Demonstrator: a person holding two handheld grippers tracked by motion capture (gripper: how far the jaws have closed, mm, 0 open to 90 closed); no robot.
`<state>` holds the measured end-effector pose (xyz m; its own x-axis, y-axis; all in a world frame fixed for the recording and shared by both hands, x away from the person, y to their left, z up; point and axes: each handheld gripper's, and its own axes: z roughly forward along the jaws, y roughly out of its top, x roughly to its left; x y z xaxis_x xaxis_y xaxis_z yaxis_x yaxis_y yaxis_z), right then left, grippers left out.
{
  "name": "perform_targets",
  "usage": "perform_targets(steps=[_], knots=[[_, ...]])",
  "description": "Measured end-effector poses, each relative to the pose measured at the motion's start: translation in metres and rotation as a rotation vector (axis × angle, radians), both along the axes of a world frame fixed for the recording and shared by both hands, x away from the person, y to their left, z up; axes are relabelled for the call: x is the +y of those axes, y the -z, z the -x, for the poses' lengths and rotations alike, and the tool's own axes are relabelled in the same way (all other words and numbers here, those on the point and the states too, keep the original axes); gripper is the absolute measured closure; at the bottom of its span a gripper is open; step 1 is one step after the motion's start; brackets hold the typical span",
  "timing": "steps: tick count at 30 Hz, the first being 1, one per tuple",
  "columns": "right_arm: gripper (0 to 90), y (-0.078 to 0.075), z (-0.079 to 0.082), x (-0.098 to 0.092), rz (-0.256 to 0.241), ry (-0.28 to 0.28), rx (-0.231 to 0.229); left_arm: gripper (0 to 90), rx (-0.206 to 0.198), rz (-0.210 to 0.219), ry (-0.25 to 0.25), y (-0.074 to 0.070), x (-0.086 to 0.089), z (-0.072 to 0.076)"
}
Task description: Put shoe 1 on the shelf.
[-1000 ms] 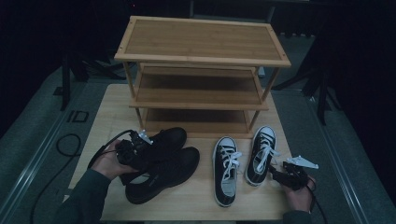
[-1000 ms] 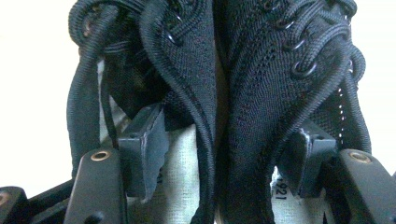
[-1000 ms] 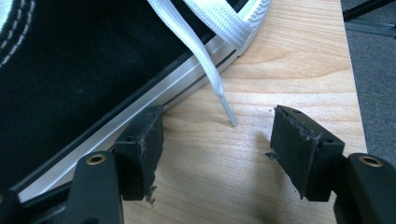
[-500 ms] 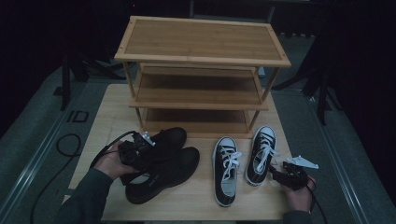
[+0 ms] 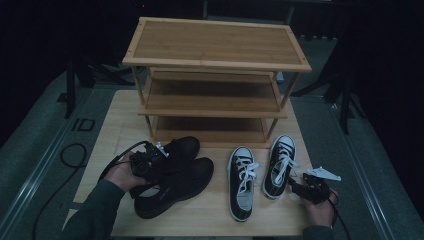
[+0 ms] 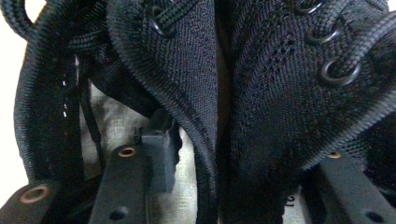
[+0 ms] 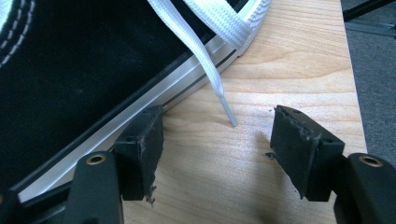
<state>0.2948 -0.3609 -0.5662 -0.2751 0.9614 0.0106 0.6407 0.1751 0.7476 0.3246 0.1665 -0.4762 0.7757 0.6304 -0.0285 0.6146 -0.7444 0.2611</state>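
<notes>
Evidently the work in hand was putting shoes away on the wooden rack [image 5: 215, 75], and both grippers were set at the shoes rather than at the shelves. The left gripper [image 5: 150, 161] sat over the pair of black knit shoes [image 5: 175, 180], and in the left gripper view its jaws stood apart with the upper of one black shoe [image 6: 261, 107] between them: one finger [image 6: 159, 154] reached down inside the opening onto the pale insole, the other lay outside the fabric. That suited a grip on the collar, the firmest edge of a soft shoe, though whether the fingers already pinched the fabric could not be told.

The right gripper [image 7: 219, 154] rested low on the table [image 7: 299, 56] with its jaws wide and holding nothing. Its left-hand finger [image 7: 140, 144] touched or nearly touched the white sole edge of the black canvas sneaker [image 7: 70, 70], and the tip of a white lace [image 7: 210, 65] hung down between the fingers onto the wood. From above, that sneaker [image 5: 281, 165] lay just ahead of the gripper, its mate [image 5: 241, 182] beside it, both near the rack's bottom shelf.
</notes>
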Motion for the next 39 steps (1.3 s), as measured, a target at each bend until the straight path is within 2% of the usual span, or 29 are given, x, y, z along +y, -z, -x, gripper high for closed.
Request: perform_targets(steps=[3,8,11,16,20,31,39], knots=[[34.3,0.0000,0.0000,0.0000,0.000,0.000,0.000,56.9,0.007,-0.004,-0.015,0.0008,-0.0015,0.0000],[34.3,0.0000,0.0000,0.0000,0.000,0.000,0.000,64.9,0.006,-0.015,-0.013,0.0006,-0.0031,0.0004],[34.3,0.0000,0.0000,0.0000,0.000,0.000,0.000,73.9,-0.006,-0.021,-0.016,0.0001,-0.0041,0.0015],[34.3,0.0000,0.0000,0.0000,0.000,0.000,0.000,80.8,-0.027,-0.038,-0.021,-0.0005,-0.0063,0.0041],[34.3,0.0000,0.0000,0.0000,0.000,0.000,0.000,82.4,-0.027,-0.041,-0.030,-0.0012,-0.0068,0.0044],[34.3,0.0000,-0.0001,-0.0001,0.000,-0.001,0.000,83.3,-0.021,-0.017,-0.051,-0.0017,-0.0039,0.0033],[34.3,0.0000,-0.0002,-0.0003,0.000,-0.002,0.000,83.3,-0.030,-0.025,-0.058,-0.0053,-0.0078,0.0006]])
